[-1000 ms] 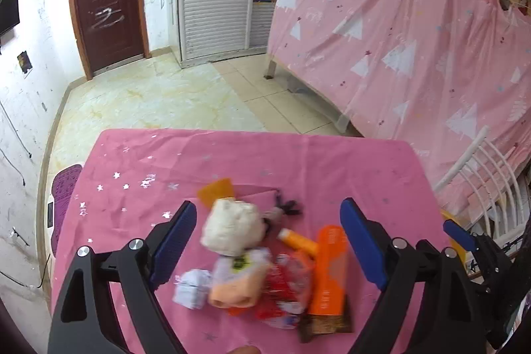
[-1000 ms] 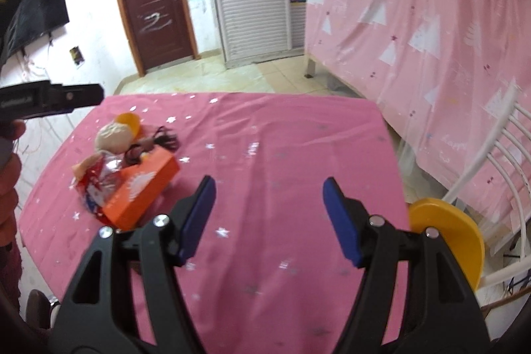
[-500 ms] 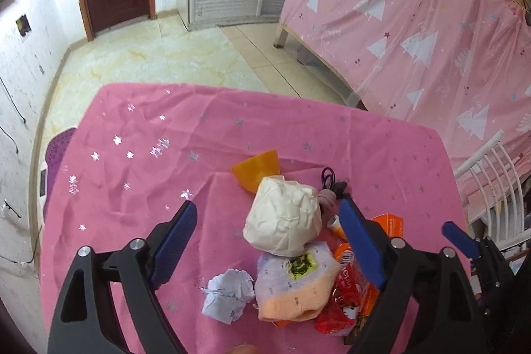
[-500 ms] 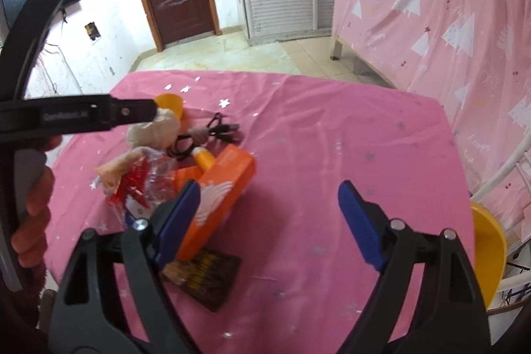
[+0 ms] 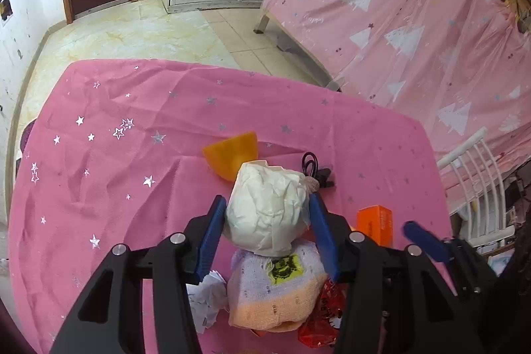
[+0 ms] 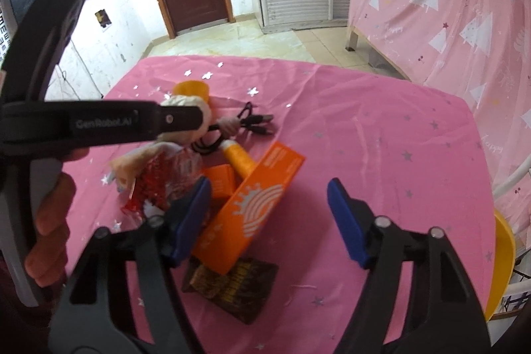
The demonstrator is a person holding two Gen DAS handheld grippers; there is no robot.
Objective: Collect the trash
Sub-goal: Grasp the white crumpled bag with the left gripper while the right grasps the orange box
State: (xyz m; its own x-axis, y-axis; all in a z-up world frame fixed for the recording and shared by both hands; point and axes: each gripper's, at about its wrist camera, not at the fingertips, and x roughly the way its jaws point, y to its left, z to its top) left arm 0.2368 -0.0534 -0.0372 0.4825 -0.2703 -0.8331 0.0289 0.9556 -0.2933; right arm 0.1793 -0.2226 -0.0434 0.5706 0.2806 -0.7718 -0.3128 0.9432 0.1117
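A pile of trash lies on the pink starred tablecloth [image 5: 132, 155]. My left gripper [image 5: 267, 199] is closing, its blue pads against both sides of a white crumpled paper ball [image 5: 268, 214] on top of the pile. Under the ball sit a purple-and-orange knitted piece [image 5: 275, 287], a red wrapper [image 5: 322, 320] and a small paper wad [image 5: 207, 297]. My right gripper [image 6: 269, 184] is closing around a long orange box [image 6: 259, 201]. The box is close to the left pad and apart from the right one. A brown wrapper [image 6: 232, 284] lies under the box.
An orange cup [image 5: 232, 155] and a black cable [image 6: 252, 121] lie behind the pile, with an orange tube [image 6: 239, 158] beside the box. A hand [image 6: 49, 221] holds the left gripper's handle. A yellow chair [image 6: 501, 257] and white chair back [image 5: 478, 181] stand at the table's right.
The left gripper has come down over the pile and narrowed onto the white paper ball. The right gripper has moved left to the orange box, opened wider, then narrowed.
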